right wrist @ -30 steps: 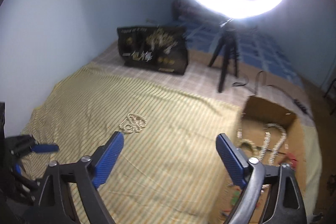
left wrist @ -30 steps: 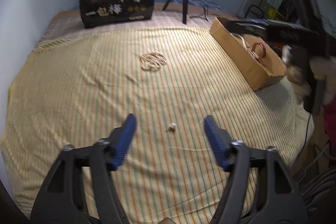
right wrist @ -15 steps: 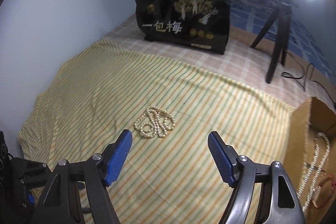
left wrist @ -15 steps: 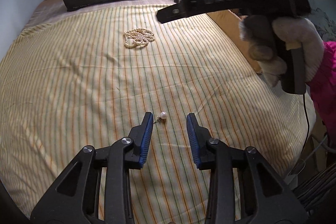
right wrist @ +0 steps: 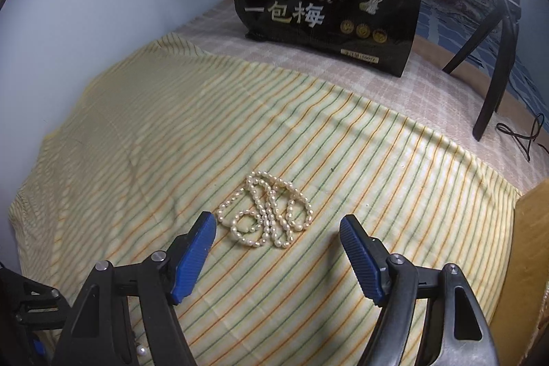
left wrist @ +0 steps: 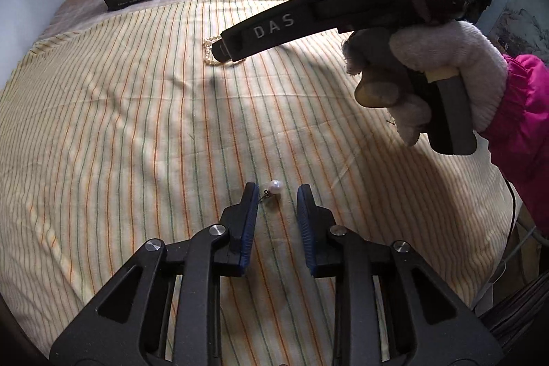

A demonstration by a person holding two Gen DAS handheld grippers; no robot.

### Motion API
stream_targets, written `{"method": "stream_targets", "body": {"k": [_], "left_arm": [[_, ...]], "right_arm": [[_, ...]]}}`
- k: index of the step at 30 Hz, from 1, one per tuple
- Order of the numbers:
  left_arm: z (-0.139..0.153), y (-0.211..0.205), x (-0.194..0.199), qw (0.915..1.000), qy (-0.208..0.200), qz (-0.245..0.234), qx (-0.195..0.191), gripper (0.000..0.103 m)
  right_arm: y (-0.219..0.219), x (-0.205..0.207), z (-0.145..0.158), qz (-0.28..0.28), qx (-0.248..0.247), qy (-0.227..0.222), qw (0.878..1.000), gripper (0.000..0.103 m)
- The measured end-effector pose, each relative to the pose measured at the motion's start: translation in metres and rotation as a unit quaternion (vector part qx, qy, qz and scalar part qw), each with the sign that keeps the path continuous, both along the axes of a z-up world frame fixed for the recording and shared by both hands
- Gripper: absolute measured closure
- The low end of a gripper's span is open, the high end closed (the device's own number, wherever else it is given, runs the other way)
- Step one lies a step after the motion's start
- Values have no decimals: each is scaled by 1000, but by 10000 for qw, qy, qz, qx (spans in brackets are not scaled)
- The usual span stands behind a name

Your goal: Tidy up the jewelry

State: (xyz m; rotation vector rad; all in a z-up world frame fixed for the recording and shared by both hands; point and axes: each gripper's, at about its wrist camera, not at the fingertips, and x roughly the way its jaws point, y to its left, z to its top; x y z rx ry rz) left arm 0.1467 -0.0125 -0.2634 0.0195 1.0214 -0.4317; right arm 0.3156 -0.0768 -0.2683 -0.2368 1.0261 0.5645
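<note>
A small pearl earring [left wrist: 274,186] lies on the striped yellow cloth [left wrist: 137,126]. My left gripper [left wrist: 276,193] is low over it. Its jaws are closing, the pearl sits between the blue fingertips, and neither pad presses on it. A heaped pearl necklace [right wrist: 267,215] lies further back on the cloth. My right gripper [right wrist: 278,224] hangs open just in front of it, with nothing between its fingers. In the left wrist view the right gripper's black body [left wrist: 274,23], held by a gloved hand [left wrist: 435,71], hides most of the necklace [left wrist: 208,52].
A black printed bag [right wrist: 326,6] stands at the far edge of the bed. A tripod leg [right wrist: 494,74] and a cable are to the right of it. A cardboard box wall [right wrist: 532,246] rises at the right. A blue wall borders the left side.
The left jaws have narrowed around the pearl earring and the gripper has sunk toward it. The right gripper has swung from the box side over to the pearl necklace and come down.
</note>
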Motion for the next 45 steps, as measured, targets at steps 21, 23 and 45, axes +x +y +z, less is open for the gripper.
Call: {"method": "stream_targets", "body": {"k": [21, 23, 45], "left_arm": [[-3, 5, -2, 9999, -59, 121, 29, 96], [-2, 4, -1, 9999, -67, 137, 32, 97], [3, 8, -5, 9992, -242, 322, 29, 103]], "right_arm": [[-3, 0, -4, 11, -215, -142, 9997, 89], [-5, 0, -3, -22, -191, -141, 9997, 93], [-22, -9, 12, -174, 87, -275, 9994, 102]]}}
